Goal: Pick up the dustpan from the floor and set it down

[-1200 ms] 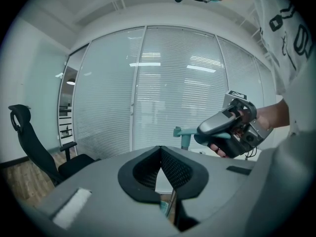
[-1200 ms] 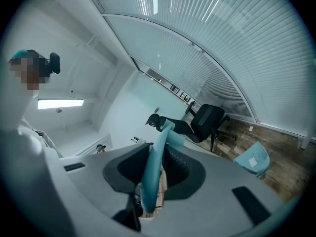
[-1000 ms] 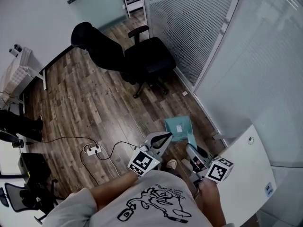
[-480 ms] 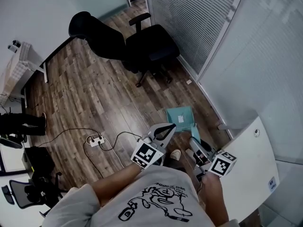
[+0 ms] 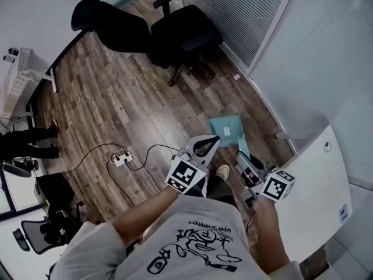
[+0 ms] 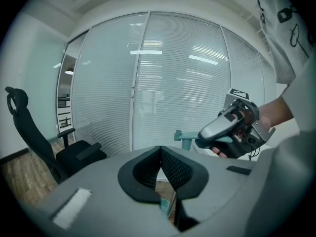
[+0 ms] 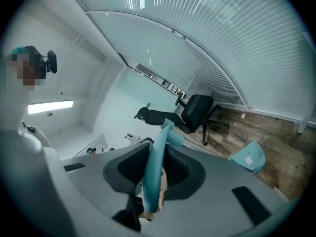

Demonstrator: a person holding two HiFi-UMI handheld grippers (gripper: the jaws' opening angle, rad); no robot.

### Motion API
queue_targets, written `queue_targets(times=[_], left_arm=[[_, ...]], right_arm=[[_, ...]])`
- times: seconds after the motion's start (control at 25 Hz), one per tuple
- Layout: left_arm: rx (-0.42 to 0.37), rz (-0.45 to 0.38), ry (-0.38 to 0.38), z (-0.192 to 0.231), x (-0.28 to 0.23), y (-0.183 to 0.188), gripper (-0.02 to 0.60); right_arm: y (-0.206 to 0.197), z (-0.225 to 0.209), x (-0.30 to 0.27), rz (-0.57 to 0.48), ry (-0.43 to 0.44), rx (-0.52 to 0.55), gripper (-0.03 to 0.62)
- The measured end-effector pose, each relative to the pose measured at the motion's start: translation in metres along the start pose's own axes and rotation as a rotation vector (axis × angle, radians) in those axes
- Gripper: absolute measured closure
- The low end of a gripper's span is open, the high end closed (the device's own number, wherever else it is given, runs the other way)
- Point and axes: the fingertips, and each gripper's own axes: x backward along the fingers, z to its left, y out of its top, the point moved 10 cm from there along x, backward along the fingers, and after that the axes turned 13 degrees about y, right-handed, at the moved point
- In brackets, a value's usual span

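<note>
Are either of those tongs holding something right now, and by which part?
The right tongs grip the teal dustpan by its long handle. The left tongs are shut and hold nothing.

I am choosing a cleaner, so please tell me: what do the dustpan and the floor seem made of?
The dustpan: probably plastic, matte; even teal colour, moulded shape. The floor: wood or wood-look laminate, slight sheen; brown grained planks with pale reflections.

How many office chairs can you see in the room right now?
2. One black office chair stands by the blinds at the top of the head view; a second chair sits at the bottom-left edge, partly cut off. Others may be hidden.
</note>
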Motion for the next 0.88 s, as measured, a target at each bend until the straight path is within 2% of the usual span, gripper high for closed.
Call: queue_targets(times=[0.44, 0.72, 0.88], left_arm=[[0.009, 0.048, -0.026, -0.007, -0.027, -0.049, 0.588], [-0.012, 0.078, -0.045, -0.01, -0.044, -0.081, 0.588], [-0.011, 0.12, -0.055, -0.009, -0.056, -0.107, 0.588]], right_arm=[[-0.038, -0.063, 0.0, -0.003, -0.046, -0.052, 0.523], [-0.058, -0.102, -0.007, -0.016, -0.06, -0.08, 0.525], [-0.069, -0.13, -0.013, -0.023, -0.066, -0.088, 0.525]])
